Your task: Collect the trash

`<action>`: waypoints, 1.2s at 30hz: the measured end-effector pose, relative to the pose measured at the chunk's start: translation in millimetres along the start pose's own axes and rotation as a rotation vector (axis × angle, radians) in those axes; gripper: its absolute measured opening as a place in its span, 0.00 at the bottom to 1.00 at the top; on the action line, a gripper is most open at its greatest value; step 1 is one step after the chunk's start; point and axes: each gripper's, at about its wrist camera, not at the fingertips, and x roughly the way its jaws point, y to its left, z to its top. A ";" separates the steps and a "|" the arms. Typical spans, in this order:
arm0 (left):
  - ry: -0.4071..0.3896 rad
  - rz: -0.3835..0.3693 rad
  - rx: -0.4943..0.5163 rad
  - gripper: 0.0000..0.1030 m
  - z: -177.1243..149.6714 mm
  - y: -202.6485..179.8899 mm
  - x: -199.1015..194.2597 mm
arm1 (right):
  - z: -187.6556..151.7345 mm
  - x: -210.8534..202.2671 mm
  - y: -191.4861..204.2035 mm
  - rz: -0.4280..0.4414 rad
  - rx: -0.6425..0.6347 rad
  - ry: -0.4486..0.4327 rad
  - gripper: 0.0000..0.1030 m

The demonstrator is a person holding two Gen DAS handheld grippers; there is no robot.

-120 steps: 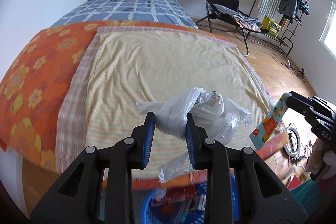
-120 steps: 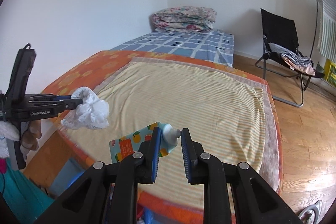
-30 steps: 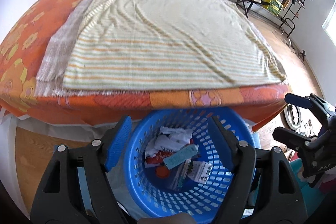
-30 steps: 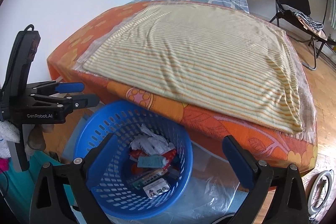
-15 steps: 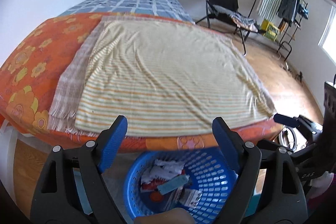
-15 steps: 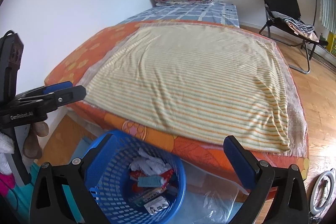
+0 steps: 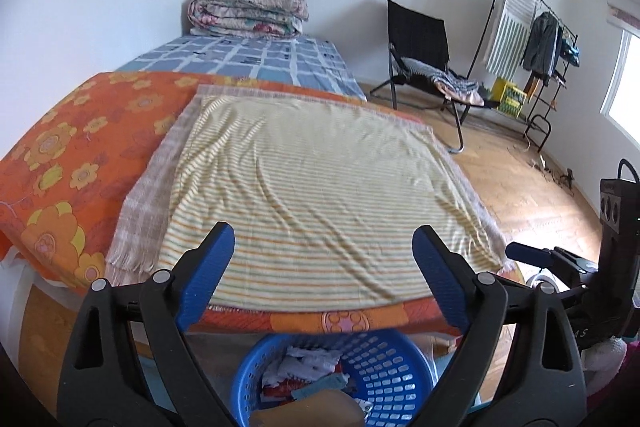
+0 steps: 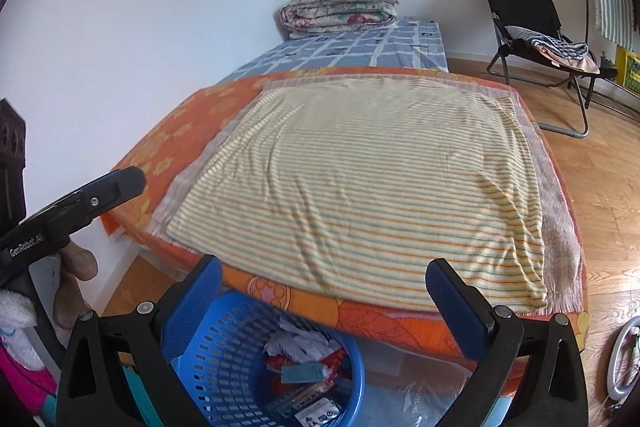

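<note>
Both the left tool [image 7: 323, 259] and right tool [image 8: 323, 291] now gape empty – the plastic bag and tube they carried have joined the trash [image 8: 304, 355] in the blue basket [image 8: 224, 343] below the bed [image 8: 360, 179] – collection looks done.

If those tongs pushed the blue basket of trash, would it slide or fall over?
The basket would probably slide: it looks like light, perforated plastic on smooth wood floor. Tipping seems unlikely, since it is wide and low, with the trash sitting at its bottom.
</note>
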 end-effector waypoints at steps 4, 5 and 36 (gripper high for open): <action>-0.023 0.009 -0.014 0.95 3.2 2.8 -3.8 | 6.6 -3.8 -4.3 0.014 0.040 -0.025 1.00; -0.027 0.012 -0.015 0.96 2.6 3.2 -4.7 | 8.3 -4.4 -5.0 0.014 0.047 -0.031 1.00; -0.023 0.030 -0.014 0.98 -4.1 5.3 -1.6 | 11.1 -0.5 -16.7 0.027 0.116 -0.043 1.00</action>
